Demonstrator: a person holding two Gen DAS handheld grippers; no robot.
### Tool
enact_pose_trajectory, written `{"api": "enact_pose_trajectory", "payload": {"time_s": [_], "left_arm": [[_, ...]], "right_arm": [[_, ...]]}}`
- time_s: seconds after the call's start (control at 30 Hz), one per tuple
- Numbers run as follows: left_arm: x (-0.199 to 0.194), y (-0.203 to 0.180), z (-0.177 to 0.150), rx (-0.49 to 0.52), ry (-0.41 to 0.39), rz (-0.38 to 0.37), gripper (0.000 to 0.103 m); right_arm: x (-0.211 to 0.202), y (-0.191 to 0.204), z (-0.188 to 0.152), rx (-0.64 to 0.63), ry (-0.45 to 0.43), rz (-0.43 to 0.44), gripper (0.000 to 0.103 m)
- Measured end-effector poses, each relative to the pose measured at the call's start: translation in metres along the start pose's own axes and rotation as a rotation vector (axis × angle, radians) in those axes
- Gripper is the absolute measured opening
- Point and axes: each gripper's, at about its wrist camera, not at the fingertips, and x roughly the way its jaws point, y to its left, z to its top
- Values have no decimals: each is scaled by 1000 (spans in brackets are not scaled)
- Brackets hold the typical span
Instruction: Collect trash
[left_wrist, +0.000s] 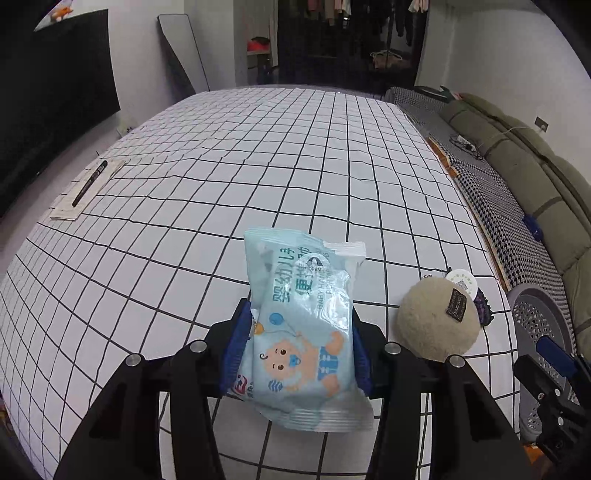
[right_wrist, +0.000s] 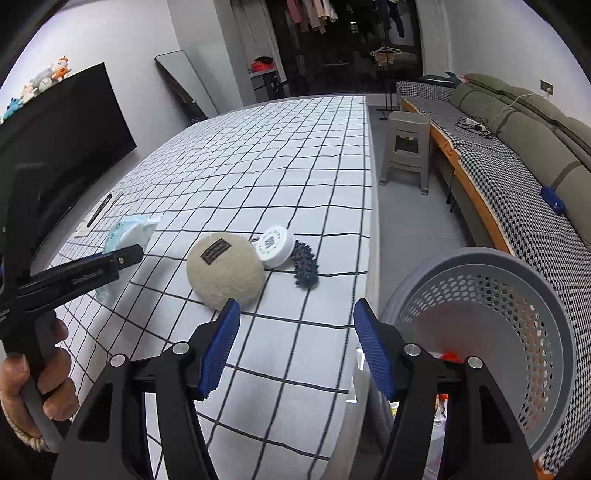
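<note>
Nearest the left wrist camera, the left gripper is clamped on a pale blue plastic pack of baby wipes, its blue ribbed pads pressing both long edges while the pack stands upright between them, its top poking well past the fingertips and its bottom hem hanging below; the grip looks firm but sits low on a soft, slippery pack, so the carry is best done smoothly, keeping the pack level with the pads and not squeezing harder; in the right wrist view the right gripper hangs over the table edge with its jaws apart and nothing between them; just to its right, off the table, stands the grey perforated plastic basket, its mouth tilted towards the camera, likely the place for the trash, so the left hand should swing across and let go only once the pack is over the rim; farther off on the white grid-patterned tablecloth lie a beige woolly round pouch, a white round tin touching it, and a dark knobbly hair tie just beside; farther left lies a black pen on a paper slip.
</note>
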Motion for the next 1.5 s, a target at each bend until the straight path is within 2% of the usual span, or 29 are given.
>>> {"api": "enact_pose_trajectory", "payload": {"time_s": [0.2, 0.6, 0.67, 0.77, 1.23, 1.5], "left_arm": [[-19, 13, -13, -16, -45, 26, 48], [-23, 43, -27, -77, -48, 45, 48], [-23, 46, -29, -82, -52, 50, 48], [-24, 51, -32, -86, -60, 63, 48], [-24, 57, -37, -97, -56, 51, 48], [-23, 58, -36, -98, -57, 45, 48]], "right_arm": [[10, 23, 4, -56, 22, 30, 61], [29, 62, 20, -141, 37, 54, 61], [34, 67, 21, -154, 43, 50, 62], [41, 70, 24, -164, 49, 37, 69], [77, 78, 34, -208, 93, -72, 69], [77, 79, 34, -195, 94, -68, 60]]}}
